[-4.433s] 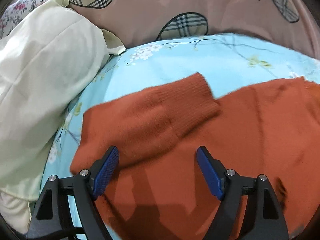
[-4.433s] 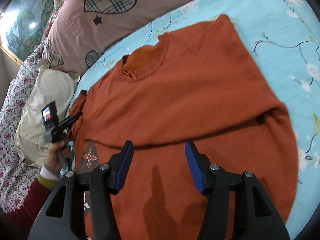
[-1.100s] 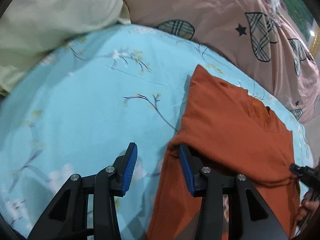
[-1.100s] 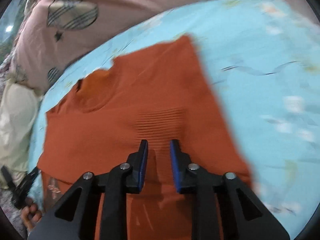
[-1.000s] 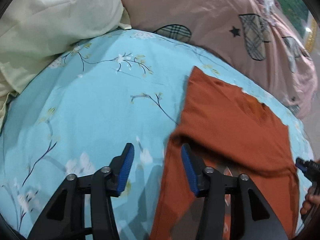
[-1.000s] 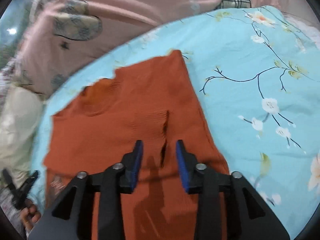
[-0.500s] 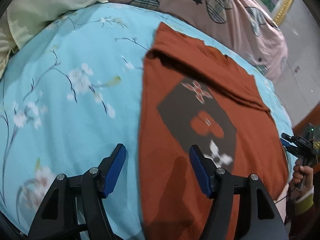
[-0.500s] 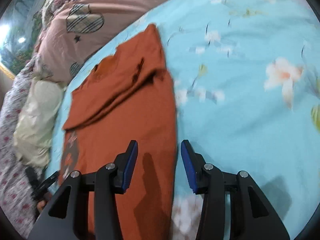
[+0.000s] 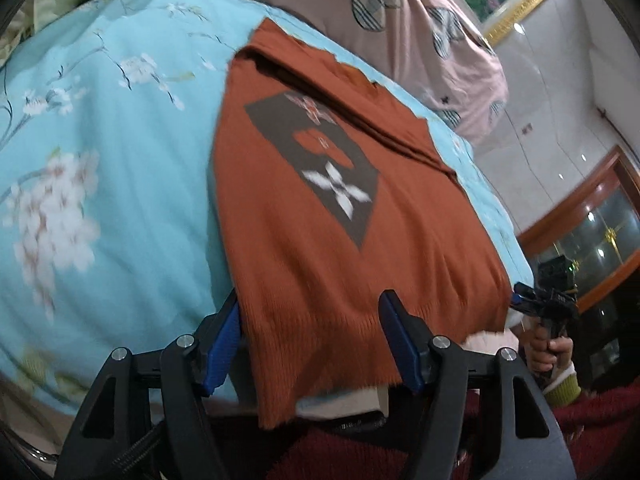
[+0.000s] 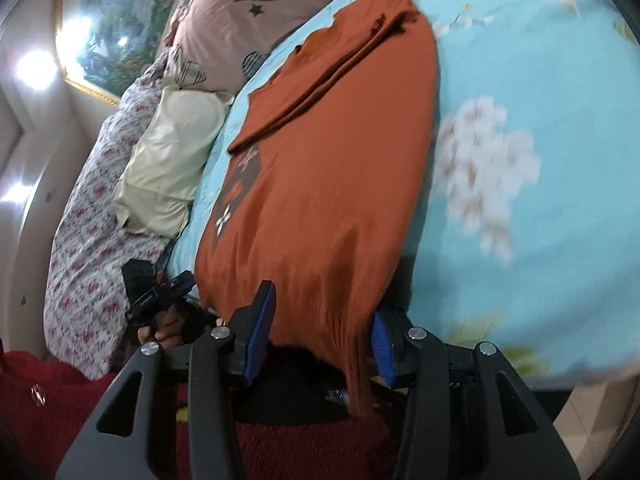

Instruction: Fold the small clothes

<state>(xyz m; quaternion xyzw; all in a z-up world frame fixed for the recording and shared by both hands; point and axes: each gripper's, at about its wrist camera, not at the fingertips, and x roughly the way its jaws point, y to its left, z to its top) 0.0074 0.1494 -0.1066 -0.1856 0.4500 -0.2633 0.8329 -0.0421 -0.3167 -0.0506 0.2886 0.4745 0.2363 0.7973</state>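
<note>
A rust-orange knitted sweater [image 9: 304,216] with a grey diamond motif lies lengthwise on the light-blue floral bedsheet [image 9: 100,152], sleeves folded across its chest, ribbed hem hanging over the bed's edge. The left gripper [image 9: 310,340] and right gripper [image 10: 320,332] each straddle a hem corner, jaws apart, gripping nothing.

Home bedroom: bed [image 9: 100,128] with floral turquoise sheet, pink heart-patterned quilt [image 10: 240,12], cream pillow [image 10: 168,160], gold-framed landscape painting [image 10: 96,32], wooden glass-fronted cabinet [image 9: 592,232].
</note>
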